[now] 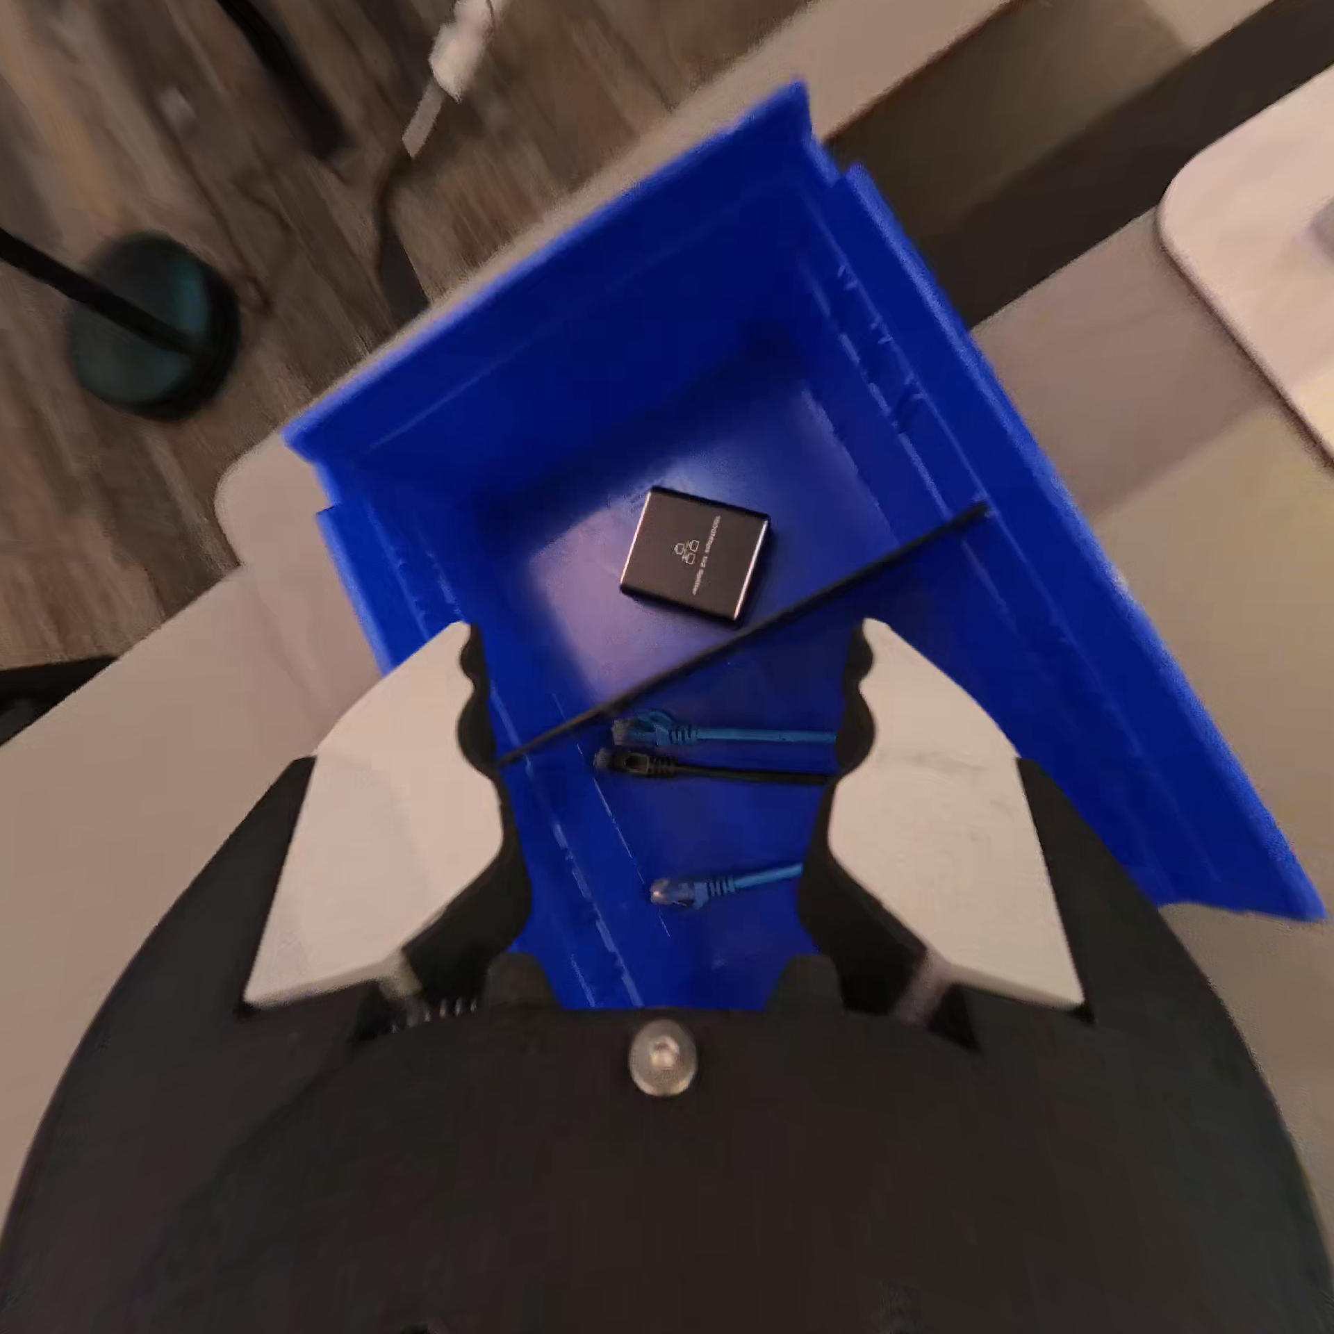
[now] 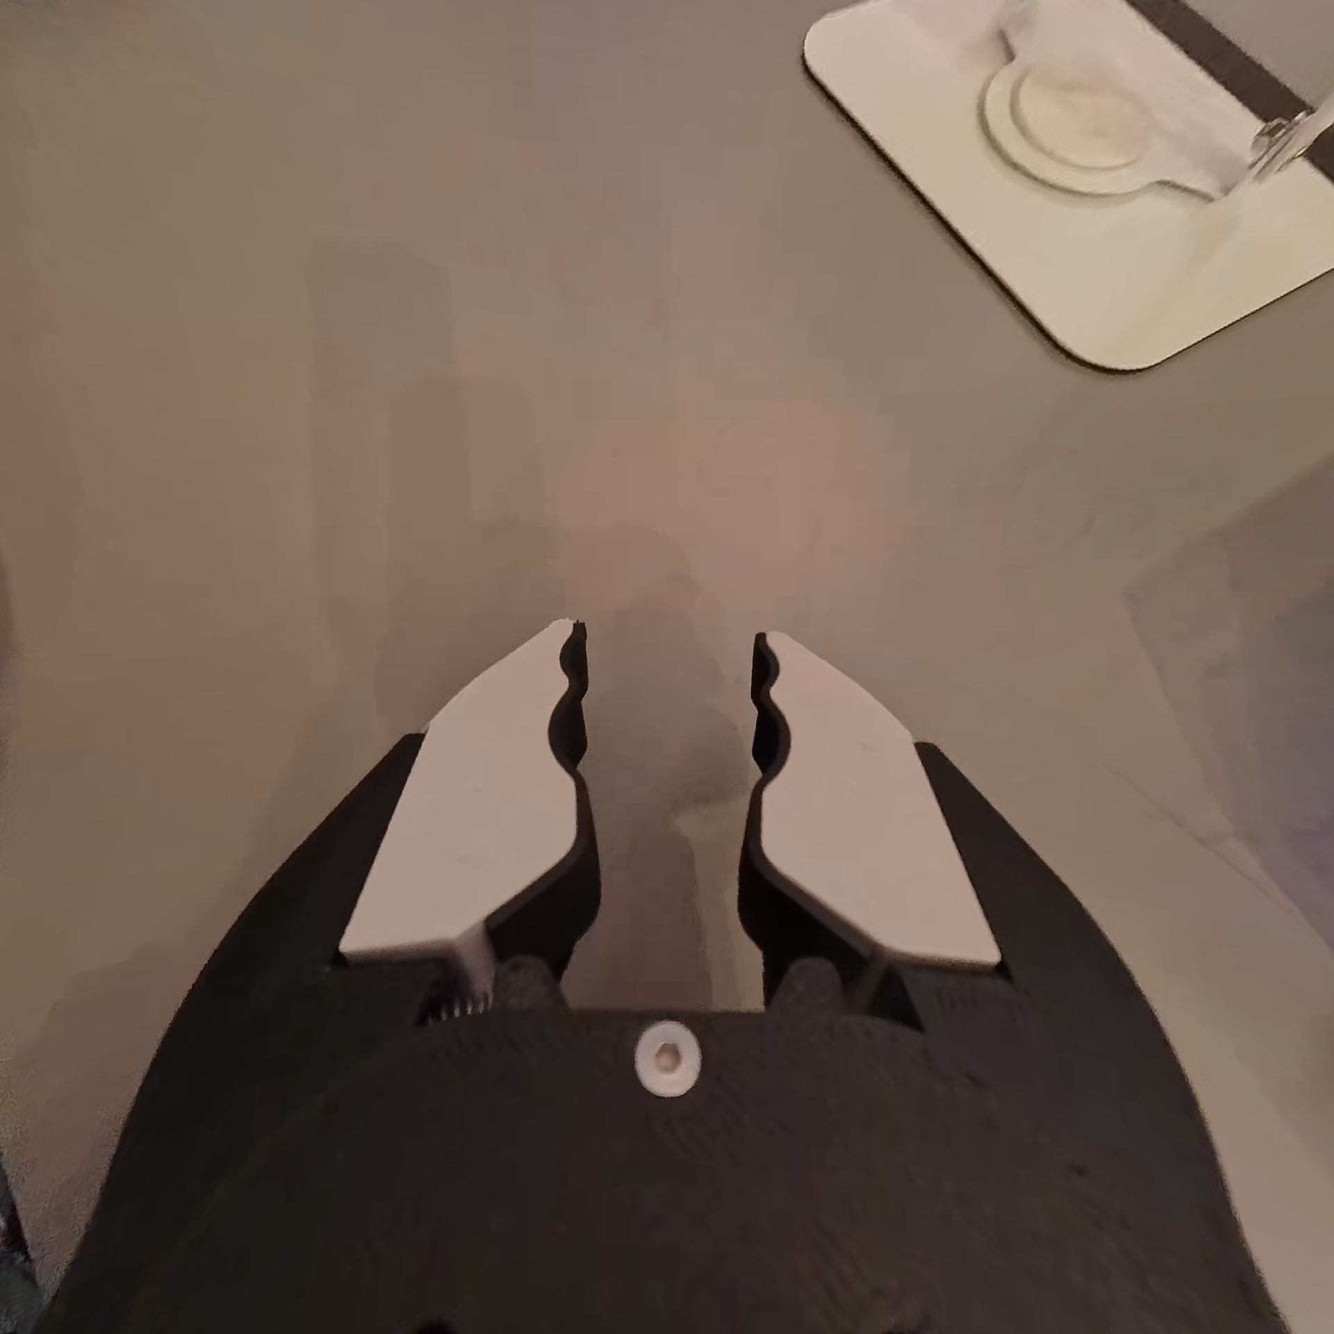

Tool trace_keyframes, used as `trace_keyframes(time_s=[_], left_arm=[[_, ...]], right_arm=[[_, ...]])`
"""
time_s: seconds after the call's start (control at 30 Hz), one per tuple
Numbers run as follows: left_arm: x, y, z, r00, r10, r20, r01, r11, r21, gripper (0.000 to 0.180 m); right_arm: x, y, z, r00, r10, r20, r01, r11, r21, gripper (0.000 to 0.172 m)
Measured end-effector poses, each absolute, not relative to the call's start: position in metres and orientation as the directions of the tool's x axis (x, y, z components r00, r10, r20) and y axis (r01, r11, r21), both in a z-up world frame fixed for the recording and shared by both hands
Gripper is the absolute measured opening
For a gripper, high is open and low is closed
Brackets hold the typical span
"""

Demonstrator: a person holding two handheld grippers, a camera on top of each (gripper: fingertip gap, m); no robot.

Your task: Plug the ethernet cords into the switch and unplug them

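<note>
The left gripper [image 1: 668, 635] hangs over the blue bin [image 1: 462, 447] with its jaws spread wide and nothing between the pads. Below it on the bin floor lie 3 plug ends: a blue ethernet plug [image 1: 642, 730], a black ethernet plug [image 1: 628, 761] just beside it, and a second blue plug [image 1: 675, 891] nearer the camera. The switch [image 1: 694, 554], a small dark box, lies flat farther in, apart from all 3. A thin black rod [image 1: 743, 635] crosses the bin between the switch and the plugs. The right gripper [image 2: 668, 650] is half open and empty over the bare table [image 2: 433, 361], with a white mat [image 2: 938, 216] off to its far right.

The step in hand looks like the first pick. It is probably best to come down on 1 plug's boot, pads across its sides, clear of the neighbouring plug and the rod. The right gripper could then steady the switch.
</note>
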State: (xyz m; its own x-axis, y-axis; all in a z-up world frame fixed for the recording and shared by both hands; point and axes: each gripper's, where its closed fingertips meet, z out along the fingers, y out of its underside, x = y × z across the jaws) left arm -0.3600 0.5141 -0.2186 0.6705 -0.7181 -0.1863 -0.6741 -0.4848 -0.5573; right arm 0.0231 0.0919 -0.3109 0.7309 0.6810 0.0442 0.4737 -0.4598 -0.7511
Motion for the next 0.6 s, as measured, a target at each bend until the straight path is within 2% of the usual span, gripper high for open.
trace_keyframes(time_s=[0.03,0.1,0.27,0.37,0.43,0.6], left_arm=[[-0.355,0.526,-0.227,0.661,-0.724,-0.198,-0.699,-0.497,-0.513,0.099],[-0.343,0.544,-0.24,0.629,-0.747,-0.214,-0.739,-0.49,-0.462,0.096],[-0.337,0.562,-0.289,0.602,-0.775,-0.192,-0.797,-0.566,-0.211,0.103],[-0.336,0.566,-0.306,0.617,-0.774,-0.144,-0.787,-0.608,-0.104,0.103],[-0.333,0.575,-0.308,0.618,-0.772,-0.151,-0.786,-0.611,-0.091,0.105],[-0.335,0.565,-0.326,0.59,-0.804,-0.081,-0.799,-0.595,0.084,0.115]], right_arm=[[0.022,0.091,-0.312,0.727,0.685,0.038,0.47,-0.457,-0.755,0.044],[0.02,0.089,-0.312,0.719,0.694,0.019,0.458,-0.454,-0.764,0.043],[0.016,0.086,-0.323,0.705,0.709,-0.003,0.467,-0.467,-0.751,0.042],[0.013,0.085,-0.329,0.691,0.723,-0.017,0.475,-0.471,-0.743,0.042],[0.011,0.084,-0.329,0.683,0.73,-0.023,0.476,-0.468,-0.745,0.041],[0.01,0.083,-0.332,0.673,0.739,-0.039,0.475,-0.472,-0.743,0.041]])
